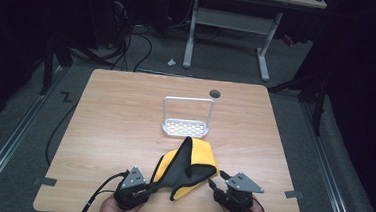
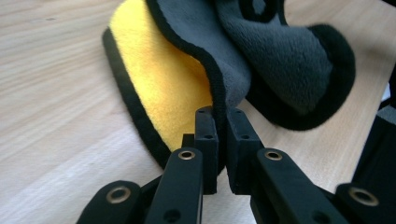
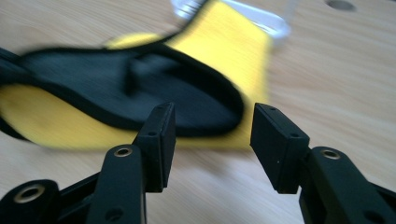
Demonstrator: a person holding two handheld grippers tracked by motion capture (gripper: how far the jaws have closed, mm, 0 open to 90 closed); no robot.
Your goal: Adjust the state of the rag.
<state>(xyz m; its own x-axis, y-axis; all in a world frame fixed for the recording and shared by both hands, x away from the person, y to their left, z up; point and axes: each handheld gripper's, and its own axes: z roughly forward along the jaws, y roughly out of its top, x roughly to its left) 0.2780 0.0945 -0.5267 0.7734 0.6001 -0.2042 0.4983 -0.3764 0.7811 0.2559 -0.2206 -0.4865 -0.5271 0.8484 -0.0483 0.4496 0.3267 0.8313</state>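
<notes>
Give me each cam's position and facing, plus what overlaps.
High view: above the person's side, looking forward and down on the table; both hands and the left hand-held gripper and right hand-held gripper show.
Left gripper view: along its jaws, shut on the cloth.
Right gripper view: along its open jaws toward the cloth and the rack.
All three share the cloth.

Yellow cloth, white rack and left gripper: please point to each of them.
yellow cloth [image 1: 206,155]: high view, its yellow face.
white rack [image 1: 185,129]: high view, its perforated base.
left gripper [image 2: 222,142]: left gripper view, between its fingertips.
</notes>
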